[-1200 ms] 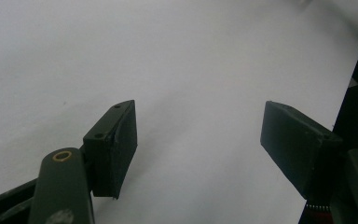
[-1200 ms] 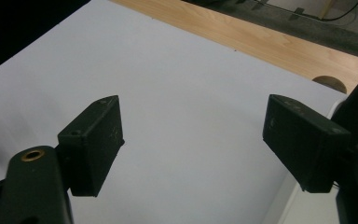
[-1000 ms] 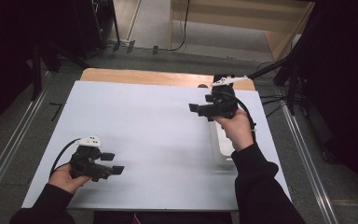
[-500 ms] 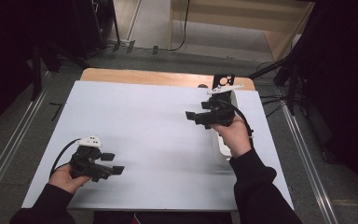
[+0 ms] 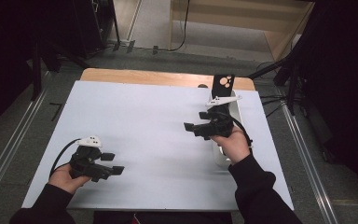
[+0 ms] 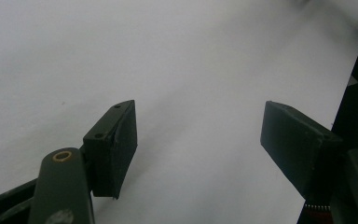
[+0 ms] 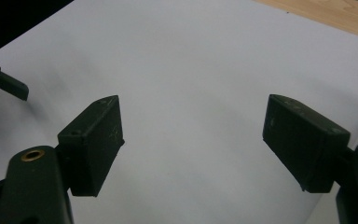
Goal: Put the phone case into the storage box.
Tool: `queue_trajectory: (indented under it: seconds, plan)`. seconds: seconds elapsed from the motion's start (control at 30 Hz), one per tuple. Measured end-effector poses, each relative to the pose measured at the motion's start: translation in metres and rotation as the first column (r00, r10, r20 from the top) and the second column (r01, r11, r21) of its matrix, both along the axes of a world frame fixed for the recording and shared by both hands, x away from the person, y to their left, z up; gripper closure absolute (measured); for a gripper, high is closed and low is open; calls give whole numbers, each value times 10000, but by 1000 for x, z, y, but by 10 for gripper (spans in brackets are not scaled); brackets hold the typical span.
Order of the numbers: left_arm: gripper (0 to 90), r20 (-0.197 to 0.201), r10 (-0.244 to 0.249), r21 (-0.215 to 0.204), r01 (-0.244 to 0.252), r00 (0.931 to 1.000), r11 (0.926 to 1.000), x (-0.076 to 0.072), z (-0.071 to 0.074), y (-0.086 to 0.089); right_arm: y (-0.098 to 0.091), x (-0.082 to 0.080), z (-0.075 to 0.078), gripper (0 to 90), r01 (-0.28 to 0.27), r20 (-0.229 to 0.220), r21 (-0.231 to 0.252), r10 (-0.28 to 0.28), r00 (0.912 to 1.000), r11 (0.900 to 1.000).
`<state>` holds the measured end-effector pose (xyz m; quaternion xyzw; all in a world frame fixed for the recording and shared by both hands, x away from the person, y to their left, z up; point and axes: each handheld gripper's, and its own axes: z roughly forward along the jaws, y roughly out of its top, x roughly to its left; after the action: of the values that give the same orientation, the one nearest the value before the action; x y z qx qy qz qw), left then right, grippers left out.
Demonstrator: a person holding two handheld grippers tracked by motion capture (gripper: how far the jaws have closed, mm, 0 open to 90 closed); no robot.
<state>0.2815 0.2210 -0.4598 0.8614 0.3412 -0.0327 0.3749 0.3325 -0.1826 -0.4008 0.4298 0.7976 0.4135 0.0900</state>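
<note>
White sheet covers the wooden table, bare wood strip showing along the far edge; grey floor and dark surrounds beyond.

Left gripper sits near the table's near-left corner, held low in the left hand, pointing toward the right edge. In the left gripper view jaws stand wide apart, nothing between them, plain white sheet ahead.

Right gripper is held by the right hand near the right edge, pointing left toward the table's middle. In the right gripper view jaws wide apart too, empty, white sheet ahead, left gripper's tips at the far left of that view.

Nearest thing: long white tray-like object along the right edge, long axis running near to far, right under and behind the right hand; exact shape hard to tell. Small black upright plate with pale round spots stands at its far end. It lies behind the right jaws, not ahead, so the right gripper would need to turn; left is well apart from it. Middle of table is free room.
</note>
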Motion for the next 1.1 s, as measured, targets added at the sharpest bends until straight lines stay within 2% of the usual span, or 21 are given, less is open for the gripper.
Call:
queue_trajectory:
  seconds: [0.57, 1.1]
  plan:
    - [270, 23, -63, 31, 63, 10000, 10000, -1, 0, 0, 5, -23, -17, 186, -706, 60, -168, 707, 9975, 9974]
    - [270, 8, -124, 98, 124, 9999, 9999, -1, 0, -1, 6, -44, -35, 186, -1116, -212, -35, 1115, 9935, 9937]
